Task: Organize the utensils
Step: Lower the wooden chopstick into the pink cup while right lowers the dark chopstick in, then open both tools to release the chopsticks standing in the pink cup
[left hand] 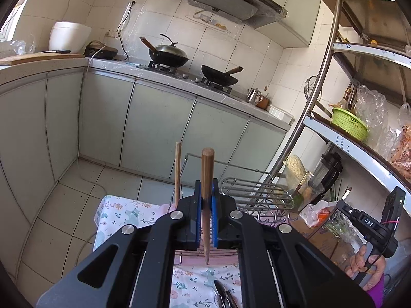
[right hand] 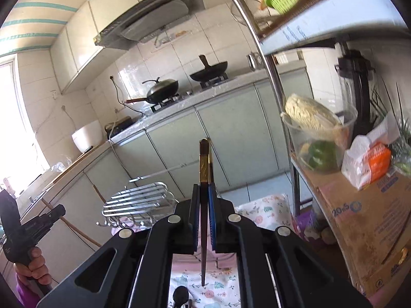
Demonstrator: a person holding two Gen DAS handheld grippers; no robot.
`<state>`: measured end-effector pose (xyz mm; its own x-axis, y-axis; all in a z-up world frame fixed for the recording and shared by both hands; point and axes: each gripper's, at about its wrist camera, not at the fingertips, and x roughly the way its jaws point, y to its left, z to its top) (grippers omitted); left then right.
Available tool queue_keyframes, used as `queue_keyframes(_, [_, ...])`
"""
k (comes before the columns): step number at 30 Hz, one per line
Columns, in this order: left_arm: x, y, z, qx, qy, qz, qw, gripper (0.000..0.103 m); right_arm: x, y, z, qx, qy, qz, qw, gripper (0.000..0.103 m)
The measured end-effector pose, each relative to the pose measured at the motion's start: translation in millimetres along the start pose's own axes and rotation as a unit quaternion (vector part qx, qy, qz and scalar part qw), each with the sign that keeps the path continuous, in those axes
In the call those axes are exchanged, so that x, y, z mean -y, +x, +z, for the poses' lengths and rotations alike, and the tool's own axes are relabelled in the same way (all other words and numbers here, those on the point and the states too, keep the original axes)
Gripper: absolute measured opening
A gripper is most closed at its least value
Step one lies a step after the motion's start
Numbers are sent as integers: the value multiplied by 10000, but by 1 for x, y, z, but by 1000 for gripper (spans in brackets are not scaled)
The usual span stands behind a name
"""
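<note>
My left gripper is shut on a plain wooden chopstick that stands upright between the blue pads, its tip hanging over the floral cloth. A second wooden chopstick stands just left of it, behind the gripper. My right gripper is shut on a dark chopstick with a gold band, also upright. A metal wire rack sits beyond the left gripper; it also shows in the right wrist view. A dark spoon lies on the cloth below; another dark utensil lies below the right gripper.
A floral tablecloth covers the table. A shelf unit with a green basket and cardboard box stands right. Kitchen counter with two woks is across the tiled floor. The other hand-held gripper shows at right.
</note>
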<state>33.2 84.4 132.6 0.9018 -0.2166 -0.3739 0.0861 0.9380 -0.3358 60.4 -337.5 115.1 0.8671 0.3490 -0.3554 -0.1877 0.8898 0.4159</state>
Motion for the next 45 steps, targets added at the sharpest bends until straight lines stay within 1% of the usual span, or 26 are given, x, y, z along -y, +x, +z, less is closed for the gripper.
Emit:
queue_keyframes(8, [7, -8, 21, 237, 127, 91, 9996, 6, -23, -13, 36, 325, -255, 174, 9990, 6])
queue_keyframes(14, [5, -5, 37, 369, 133, 195, 9990, 6, -42, -14, 58, 664, -449, 317, 9963, 6])
queue_keyframes(18, [2, -5, 52, 541, 83, 228, 9982, 6, -57, -13, 69, 918, -724, 211, 9929, 6])
queue_keyframes(22, [0, -7, 64, 678, 176, 324, 9970, 6, -62, -10, 77, 1029, -921, 96, 9904, 6])
queue_keyframes(24, [1, -2, 66, 647, 262, 430, 9966, 6, -63, -5, 80, 1035, -985, 26, 9897, 6])
queue_keyframes(26, [0, 6, 66, 537, 325, 478, 9969, 6, -62, 3, 80, 956, -1006, -29, 9903, 6])
queue_keyframes(29, [0, 25, 59, 270, 465, 566, 9969, 6, -58, 21, 74, 706, -1040, -139, 9920, 6])
queue_keyframes(34, [-2, 57, 46, -192, 599, 659, 9958, 6, -53, 54, 61, 307, -1302, -379, 9903, 6])
queue_keyframes(39, [-8, 86, 34, -595, 640, 710, 9936, 6, -43, 89, 41, -360, -1227, -311, 9913, 6])
queue_keyframes(43, [-18, 102, 23, -751, 504, 767, 9929, 6, -35, 108, 23, -625, -1035, -299, 9922, 6])
queue_keyframes(45, [-22, 107, 19, -793, 415, 818, 9926, 6, -32, 112, 17, -652, -972, -278, 9927, 6])
